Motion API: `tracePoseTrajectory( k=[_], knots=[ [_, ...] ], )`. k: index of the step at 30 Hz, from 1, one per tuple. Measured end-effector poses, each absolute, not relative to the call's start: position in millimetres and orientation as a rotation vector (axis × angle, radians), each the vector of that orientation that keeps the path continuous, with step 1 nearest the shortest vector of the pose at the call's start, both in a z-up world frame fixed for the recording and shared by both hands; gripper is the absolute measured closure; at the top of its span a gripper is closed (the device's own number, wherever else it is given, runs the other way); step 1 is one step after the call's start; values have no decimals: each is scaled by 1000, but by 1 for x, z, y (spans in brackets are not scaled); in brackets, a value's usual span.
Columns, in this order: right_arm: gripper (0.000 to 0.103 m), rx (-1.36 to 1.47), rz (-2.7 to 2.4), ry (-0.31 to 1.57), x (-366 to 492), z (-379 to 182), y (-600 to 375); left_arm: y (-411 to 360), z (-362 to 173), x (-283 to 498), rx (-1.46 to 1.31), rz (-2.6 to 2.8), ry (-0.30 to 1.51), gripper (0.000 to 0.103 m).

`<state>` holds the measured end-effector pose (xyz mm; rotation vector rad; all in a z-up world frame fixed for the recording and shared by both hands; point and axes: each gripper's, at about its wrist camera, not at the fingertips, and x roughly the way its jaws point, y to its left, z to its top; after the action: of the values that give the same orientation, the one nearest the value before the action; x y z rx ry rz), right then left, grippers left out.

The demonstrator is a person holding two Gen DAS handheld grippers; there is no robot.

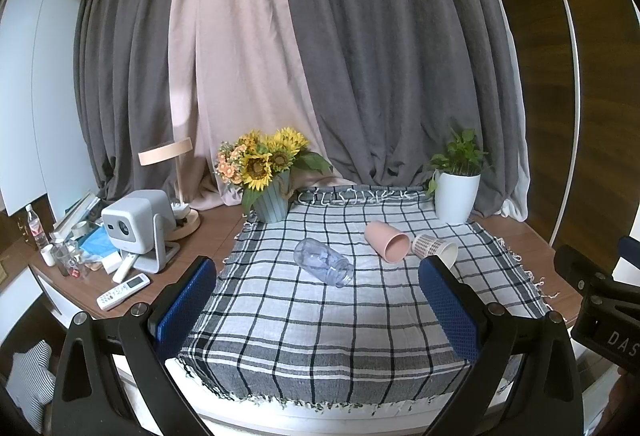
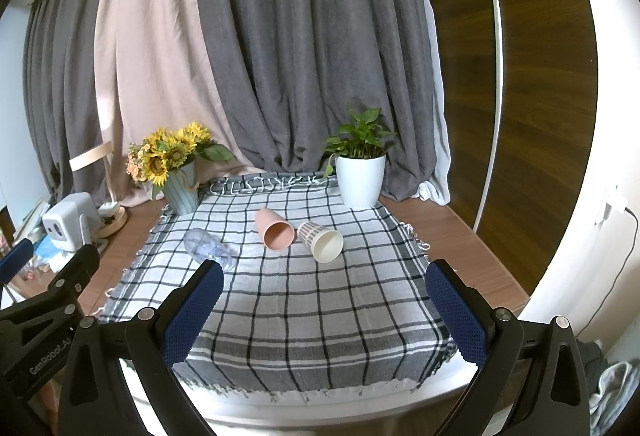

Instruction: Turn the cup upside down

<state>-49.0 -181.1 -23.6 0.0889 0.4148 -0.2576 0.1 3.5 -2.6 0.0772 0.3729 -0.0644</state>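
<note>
Three cups lie on their sides on the checked cloth (image 1: 320, 316) (image 2: 320, 316). A clear plastic cup (image 1: 323, 262) (image 2: 210, 249) lies at the left. A pink cup (image 1: 387, 240) (image 2: 274, 228) lies in the middle, mouth toward me. A patterned paper cup (image 1: 435, 249) (image 2: 321, 240) lies right of it, touching or nearly touching it. My left gripper (image 1: 318, 276) is open and empty, held back near the table's front edge. My right gripper (image 2: 324, 276) is open and empty, also short of the cups.
A sunflower vase (image 1: 271, 172) (image 2: 178, 168) stands at the cloth's back left and a white plant pot (image 1: 456, 192) (image 2: 360, 176) at the back right. A projector (image 1: 136, 224), lamp (image 1: 172, 172) and remotes (image 1: 122, 290) sit left. Curtains hang behind.
</note>
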Motion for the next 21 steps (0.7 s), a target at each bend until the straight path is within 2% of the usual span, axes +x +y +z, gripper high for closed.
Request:
tracePoseTrajectory(
  k=[21],
  knots=[
    [1,83,-225,453,-29,-36,-178,8,-15,21,67,-41,438,0]
  ],
)
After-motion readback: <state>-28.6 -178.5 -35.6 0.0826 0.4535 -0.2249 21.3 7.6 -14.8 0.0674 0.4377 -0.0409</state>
